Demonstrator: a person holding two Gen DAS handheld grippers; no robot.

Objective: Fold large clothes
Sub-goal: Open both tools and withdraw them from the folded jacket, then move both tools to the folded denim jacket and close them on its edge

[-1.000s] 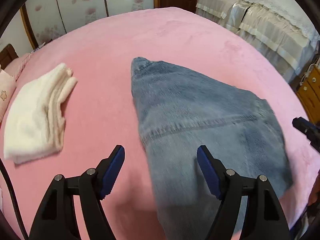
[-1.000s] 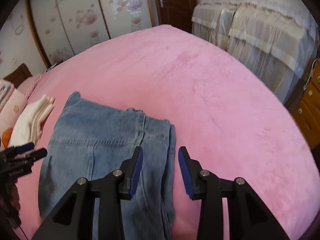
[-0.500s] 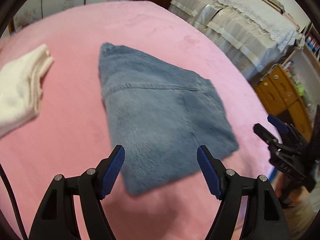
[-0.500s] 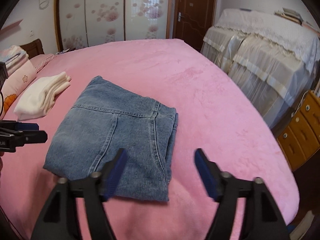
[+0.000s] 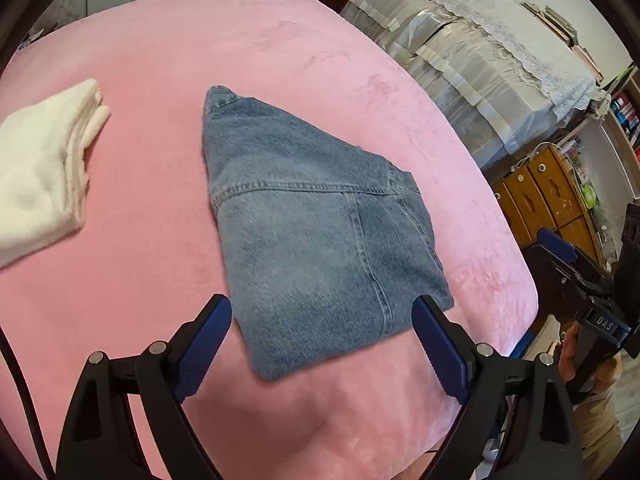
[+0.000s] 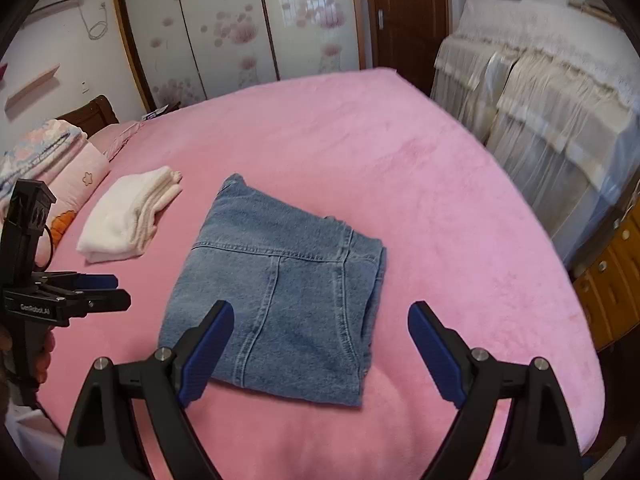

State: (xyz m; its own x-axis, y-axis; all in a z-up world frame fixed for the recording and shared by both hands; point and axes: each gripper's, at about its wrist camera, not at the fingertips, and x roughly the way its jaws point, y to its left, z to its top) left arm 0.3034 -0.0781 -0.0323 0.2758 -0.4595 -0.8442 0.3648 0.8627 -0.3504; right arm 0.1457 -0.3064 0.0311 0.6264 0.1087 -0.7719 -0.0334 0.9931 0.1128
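Note:
A pair of blue jeans [image 5: 312, 232] lies folded into a compact block on the pink bed [image 5: 160, 240]; it also shows in the right wrist view [image 6: 288, 288]. My left gripper [image 5: 322, 344] is open and empty, held above the bed just short of the jeans' near edge. My right gripper [image 6: 320, 352] is open and empty, also just short of the jeans' near edge. Each gripper shows in the other's view: the right one at the right edge [image 5: 560, 252], the left one at the left edge [image 6: 100, 292].
A folded white garment [image 6: 128, 216] lies left of the jeans, also seen in the left wrist view [image 5: 40, 168]. Pink pillows [image 6: 72, 168] are at the far left. A covered sofa [image 6: 540, 92] and a wooden cabinet [image 5: 548, 200] stand beyond the bed's right edge.
Both grippers have pulled back and up from the jeans. The right gripper's jaws have opened wider. The jeans lie still, folded.

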